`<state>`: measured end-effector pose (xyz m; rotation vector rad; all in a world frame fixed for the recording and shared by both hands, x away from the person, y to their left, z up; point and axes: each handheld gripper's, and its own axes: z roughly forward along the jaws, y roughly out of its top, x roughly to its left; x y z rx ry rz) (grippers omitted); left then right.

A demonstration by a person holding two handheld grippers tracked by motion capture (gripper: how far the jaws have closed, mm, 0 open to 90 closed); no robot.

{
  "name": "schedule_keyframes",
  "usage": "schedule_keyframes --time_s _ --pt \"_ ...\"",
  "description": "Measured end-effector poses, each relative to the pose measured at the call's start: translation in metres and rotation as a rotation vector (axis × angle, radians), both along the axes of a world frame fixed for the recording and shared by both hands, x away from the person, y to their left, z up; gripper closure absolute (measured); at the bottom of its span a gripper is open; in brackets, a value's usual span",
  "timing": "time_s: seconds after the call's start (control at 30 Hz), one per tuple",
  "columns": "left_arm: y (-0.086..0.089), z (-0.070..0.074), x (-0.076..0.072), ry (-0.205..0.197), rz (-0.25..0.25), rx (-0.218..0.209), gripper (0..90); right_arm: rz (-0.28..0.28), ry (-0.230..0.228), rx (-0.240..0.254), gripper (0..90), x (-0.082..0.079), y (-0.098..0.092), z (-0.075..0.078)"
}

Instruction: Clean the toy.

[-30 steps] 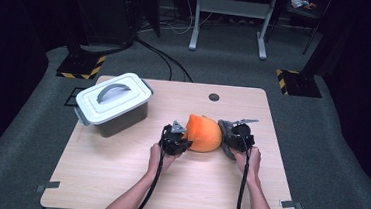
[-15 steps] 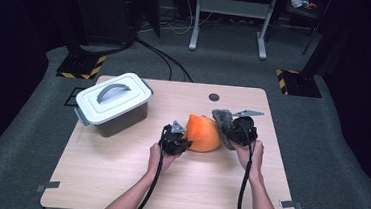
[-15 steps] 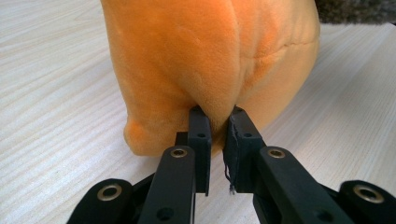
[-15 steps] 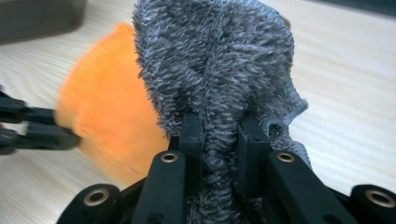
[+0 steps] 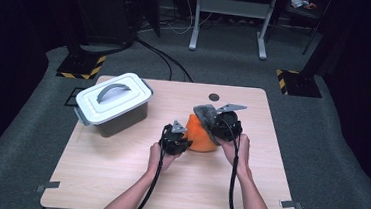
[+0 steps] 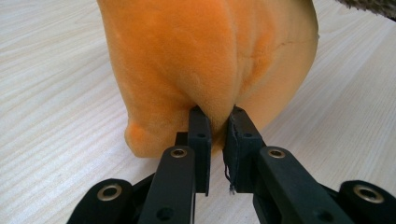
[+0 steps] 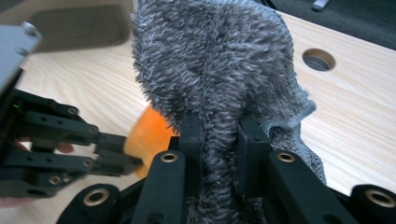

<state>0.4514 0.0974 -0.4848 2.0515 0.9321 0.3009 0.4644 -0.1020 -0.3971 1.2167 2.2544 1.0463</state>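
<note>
High view: we find the orange plush piece (image 5: 202,136) near the middle of the tabletop, its grey fleece side (image 5: 205,115) peeled up toward the far edge. The left gripper (image 5: 184,140) sits at its left flank, the right gripper (image 5: 215,127) at the raised grey flap. A lidded grey container (image 5: 116,104) stands near the far-left corner, well apart.

Left gripper view: we note the jaws clamped on a pinch of orange pile low on the piece (image 6: 210,60). We judge it soft, light and compliant; a fold of fabric is the sound hold.

Right gripper view: jaws closed on the grey fleece (image 7: 210,70), which bunches between them. Grip appears secure, not slippery.
</note>
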Motion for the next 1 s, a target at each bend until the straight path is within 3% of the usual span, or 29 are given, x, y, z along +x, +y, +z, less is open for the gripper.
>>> schedule_keyframes --time_s 0.03,0.1,0.27,0.47,1.0 --pt "0.0 0.0 0.0 -0.002 0.0 0.001 81.4 0.022 -0.011 -0.012 75.3 0.001 0.001 0.001" --pt "0.0 0.0 0.0 -0.003 -0.003 0.004 81.4 0.017 -0.001 0.0 75.3 0.001 0.007 0.001" --pt "0.001 0.0 0.001 -0.004 -0.004 0.005 81.4 0.027 0.012 -0.026 75.2 0.008 0.012 -0.01" --pt "0.0 -0.001 0.001 0.002 0.0 -0.005 81.4 -0.001 0.008 -0.049 75.4 0.007 0.011 -0.014" --pt "0.0 -0.001 0.001 0.005 -0.004 -0.006 81.5 -0.062 0.023 -0.043 75.4 0.007 -0.025 -0.028"
